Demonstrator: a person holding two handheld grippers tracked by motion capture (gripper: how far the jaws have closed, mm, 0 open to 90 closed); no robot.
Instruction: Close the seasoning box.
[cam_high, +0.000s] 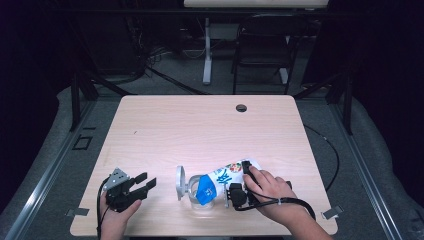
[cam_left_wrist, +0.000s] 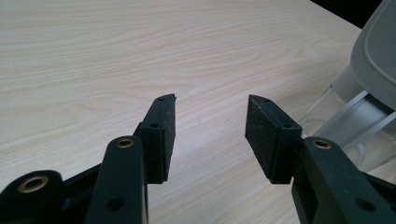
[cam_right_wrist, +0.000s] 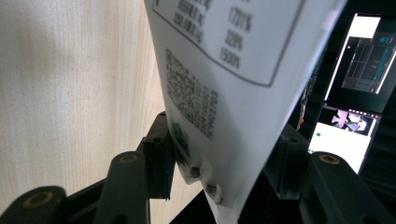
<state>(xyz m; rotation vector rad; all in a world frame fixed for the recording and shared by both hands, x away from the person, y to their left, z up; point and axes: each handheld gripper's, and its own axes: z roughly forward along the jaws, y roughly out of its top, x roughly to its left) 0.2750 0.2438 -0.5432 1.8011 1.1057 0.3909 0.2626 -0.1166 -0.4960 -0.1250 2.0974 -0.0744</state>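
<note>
Pouch (cam_right_wrist: 224, 93) between right gripper (cam_right_wrist: 219, 158) jaws, pinched.

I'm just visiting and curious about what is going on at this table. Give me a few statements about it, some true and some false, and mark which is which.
1. The right gripper is shut on a printed pouch. True.
2. The left gripper holds the lid of the container. False: its jaws are open with nothing between them, and it sits apart from the container.
3. The pouch is tipped toward a clear container whose grey lid is swung open. True.
4. The pouch lies flat in the middle of the table. False: it is held tilted near the front edge.
5. The table has a small round hole near its far edge. True.
</note>
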